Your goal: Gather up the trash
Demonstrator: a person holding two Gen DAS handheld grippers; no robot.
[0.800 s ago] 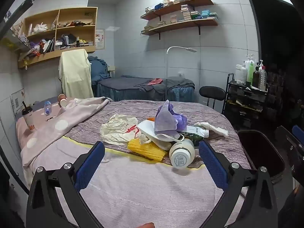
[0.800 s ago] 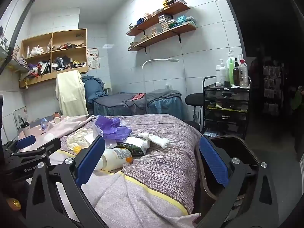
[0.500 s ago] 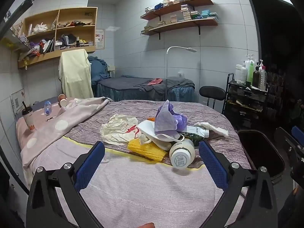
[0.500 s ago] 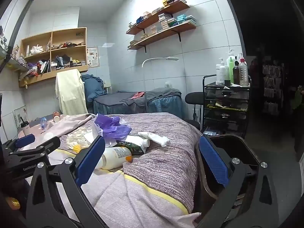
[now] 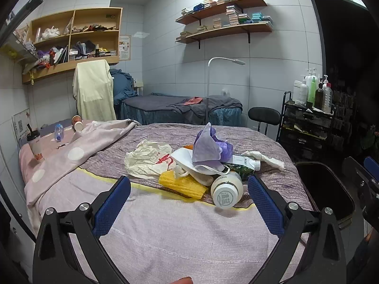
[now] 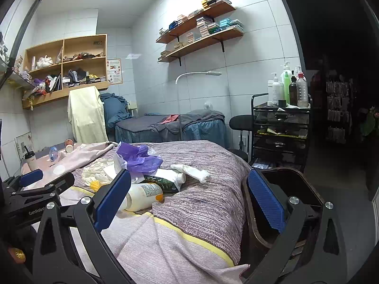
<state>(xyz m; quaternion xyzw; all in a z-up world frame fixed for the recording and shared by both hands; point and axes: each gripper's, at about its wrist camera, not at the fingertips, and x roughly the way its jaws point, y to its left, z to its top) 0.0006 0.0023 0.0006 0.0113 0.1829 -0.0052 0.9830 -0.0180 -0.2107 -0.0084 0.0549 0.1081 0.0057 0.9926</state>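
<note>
Wall shelves [image 5: 225, 27] stacked with boxes — bottles [image 6: 287, 86] atop black cart [image 6: 280, 132], floor lamp [image 5: 225, 61].

Mauve bedcover [image 5: 165, 236] with fine horizontal ribbing and a yellow stripe; pink blanket [image 5: 78, 151] with white dots, centre left; lilac plastic bag [image 5: 208, 146]; cream bag [image 5: 146, 158] with red print; yellow ridged wrapper [image 5: 182, 184]; white bottle [image 5: 226, 189]; dark brown bin [image 6: 284, 189], lower right; blue textured pads [image 5: 111, 206].
</note>
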